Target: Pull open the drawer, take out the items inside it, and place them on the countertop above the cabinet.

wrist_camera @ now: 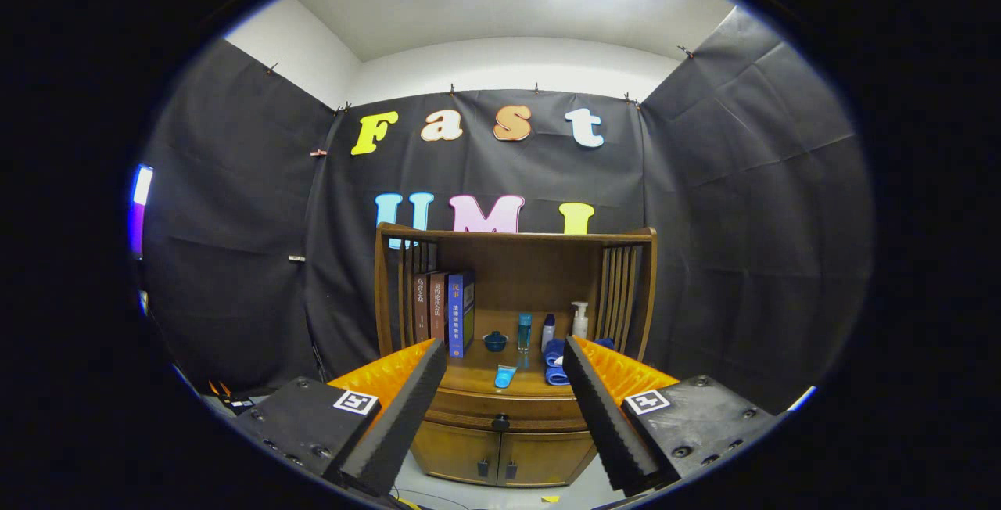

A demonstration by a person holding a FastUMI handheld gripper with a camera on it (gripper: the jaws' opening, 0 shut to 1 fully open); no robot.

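Beyond the tool [504, 408], fingers spread wide w/ nothing between, the drawer [500, 407] sits shut, knob [500, 422] centred. Blue items [507, 375] lie on the surface [477, 378] above. Fits start or finish; can't tell which.

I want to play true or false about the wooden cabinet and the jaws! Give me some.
1. The drawer is pulled open. False: it is closed.
2. The gripper has its jaws open, holding nothing. True.
3. Books stand at one side of the shelf. True.
4. The pump bottle lies on the floor. False: it stands upright on the countertop.
5. A blue cloth lies on the countertop. True.
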